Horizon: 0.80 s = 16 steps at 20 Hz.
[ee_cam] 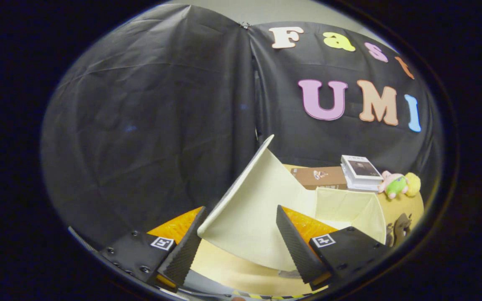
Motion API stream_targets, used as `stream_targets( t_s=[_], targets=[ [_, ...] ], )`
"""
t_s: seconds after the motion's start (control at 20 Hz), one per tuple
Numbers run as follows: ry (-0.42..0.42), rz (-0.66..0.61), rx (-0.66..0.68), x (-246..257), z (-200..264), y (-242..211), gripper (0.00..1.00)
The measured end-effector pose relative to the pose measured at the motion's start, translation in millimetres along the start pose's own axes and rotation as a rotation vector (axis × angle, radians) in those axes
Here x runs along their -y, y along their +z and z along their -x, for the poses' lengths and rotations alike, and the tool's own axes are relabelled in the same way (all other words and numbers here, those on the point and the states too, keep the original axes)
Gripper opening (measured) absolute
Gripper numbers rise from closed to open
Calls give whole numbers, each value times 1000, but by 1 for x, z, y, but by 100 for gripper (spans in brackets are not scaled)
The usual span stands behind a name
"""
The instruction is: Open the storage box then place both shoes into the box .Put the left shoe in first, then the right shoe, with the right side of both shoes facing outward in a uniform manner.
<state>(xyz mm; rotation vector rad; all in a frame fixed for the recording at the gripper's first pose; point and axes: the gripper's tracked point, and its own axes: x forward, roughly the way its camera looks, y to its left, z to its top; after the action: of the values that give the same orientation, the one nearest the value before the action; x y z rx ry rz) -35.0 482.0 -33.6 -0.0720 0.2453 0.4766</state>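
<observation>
Storage box [349, 209] on the desk [408, 205], its lid [249, 209] raised between the spread fingers [295, 246], which grip nothing; no shoe is in it, so both placements seem left.

My tongs [241, 246] have two black fingers with ribbed inner pads [295, 246], orange panels behind them, dark screws on the left mount, and a small square black-and-white marker on each.
</observation>
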Motion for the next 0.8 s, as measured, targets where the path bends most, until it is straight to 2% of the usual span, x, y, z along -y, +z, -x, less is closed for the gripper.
stream_targets(
  t_s=[0.25, 0.45, 0.6, 0.8],
  targets=[
    [87, 95, 24, -29, 20, 7, 100],
    [121, 58, 47, -27, 35, 10, 100],
    [76, 43, 59, 10, 47, 20, 100],
    [-59, 43, 49, 98, 58, 19, 100]
  ],
)
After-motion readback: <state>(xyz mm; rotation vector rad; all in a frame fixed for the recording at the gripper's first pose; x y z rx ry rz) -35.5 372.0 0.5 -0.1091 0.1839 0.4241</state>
